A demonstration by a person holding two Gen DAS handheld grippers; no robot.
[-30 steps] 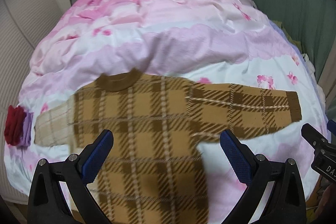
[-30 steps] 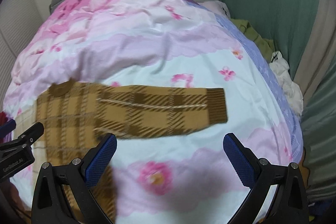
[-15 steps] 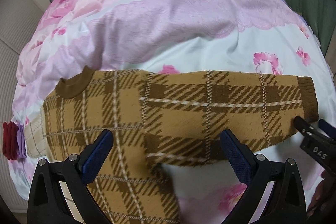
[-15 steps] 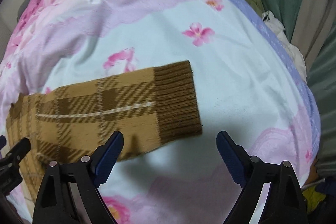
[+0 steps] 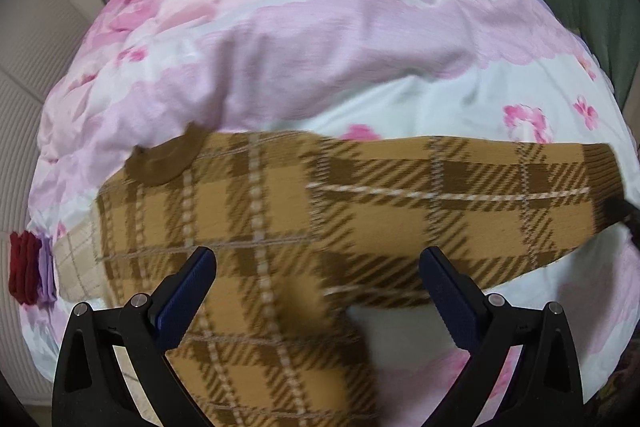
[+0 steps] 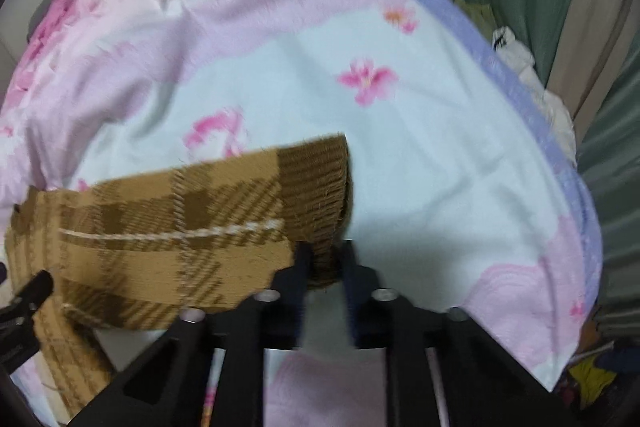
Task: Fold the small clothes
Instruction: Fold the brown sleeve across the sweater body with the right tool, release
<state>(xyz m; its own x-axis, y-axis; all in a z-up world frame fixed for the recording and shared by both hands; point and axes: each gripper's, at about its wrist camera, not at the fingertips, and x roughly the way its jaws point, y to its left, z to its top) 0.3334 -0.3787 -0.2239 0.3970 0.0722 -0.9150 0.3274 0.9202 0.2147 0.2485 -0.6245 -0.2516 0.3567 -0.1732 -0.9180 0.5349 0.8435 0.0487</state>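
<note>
- Sweater [image 5: 280, 227], tan plaid, lies flat on the pink floral bedcover [image 5: 320, 47], collar at far left, 1 sleeve stretched out to the right.
- Right gripper [image 6: 324, 259] is clenched on the sleeve's dark ribbed cuff [image 6: 316, 187], the knit pinched between its pads.
- Left gripper [image 5: 318, 267] hangs released over the sweater's body, jaws wide apart.
- Red and purple cloth [image 5: 30, 273] sits at the bed's left edge.
- No containers are visible.

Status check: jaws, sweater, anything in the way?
Right gripper shut on sweater cuff. Left gripper open above sweater. Nothing in the way.
</note>
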